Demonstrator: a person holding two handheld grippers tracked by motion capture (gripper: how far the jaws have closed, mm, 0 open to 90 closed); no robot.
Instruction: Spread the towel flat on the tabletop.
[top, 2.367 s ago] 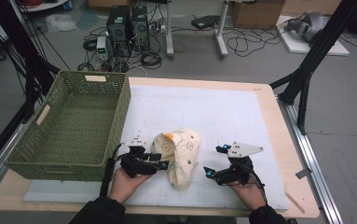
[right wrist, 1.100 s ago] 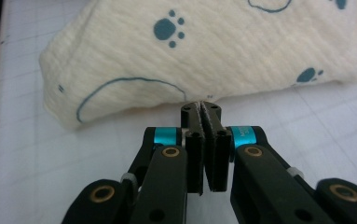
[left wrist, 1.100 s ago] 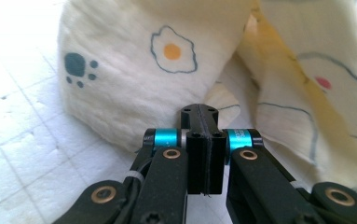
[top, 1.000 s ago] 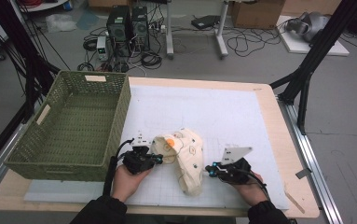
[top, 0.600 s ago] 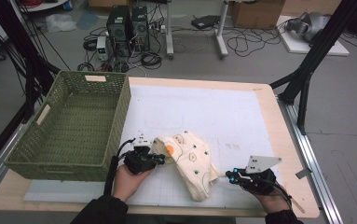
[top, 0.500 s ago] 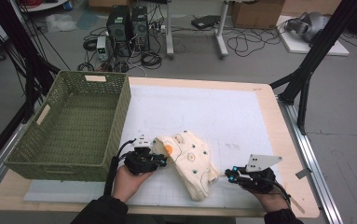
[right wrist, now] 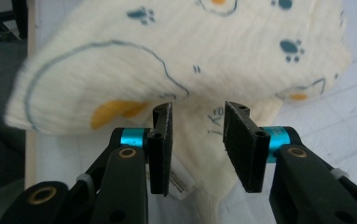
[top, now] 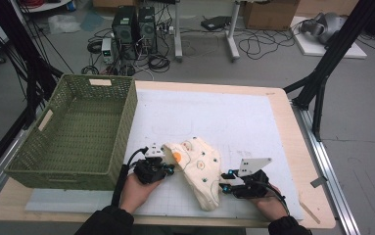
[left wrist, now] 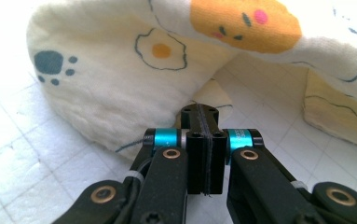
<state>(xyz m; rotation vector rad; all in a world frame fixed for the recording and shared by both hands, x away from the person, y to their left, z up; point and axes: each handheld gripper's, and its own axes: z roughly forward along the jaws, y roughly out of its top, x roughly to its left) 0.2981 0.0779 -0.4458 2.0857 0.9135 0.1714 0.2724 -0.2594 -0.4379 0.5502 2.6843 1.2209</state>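
White mat; left gripper jaws pressed together, cloth pinch unclear; right gripper jaws spread.

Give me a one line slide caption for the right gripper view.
Right gripper with jaws open, facing a cream printed cloth on the white gridded mat.
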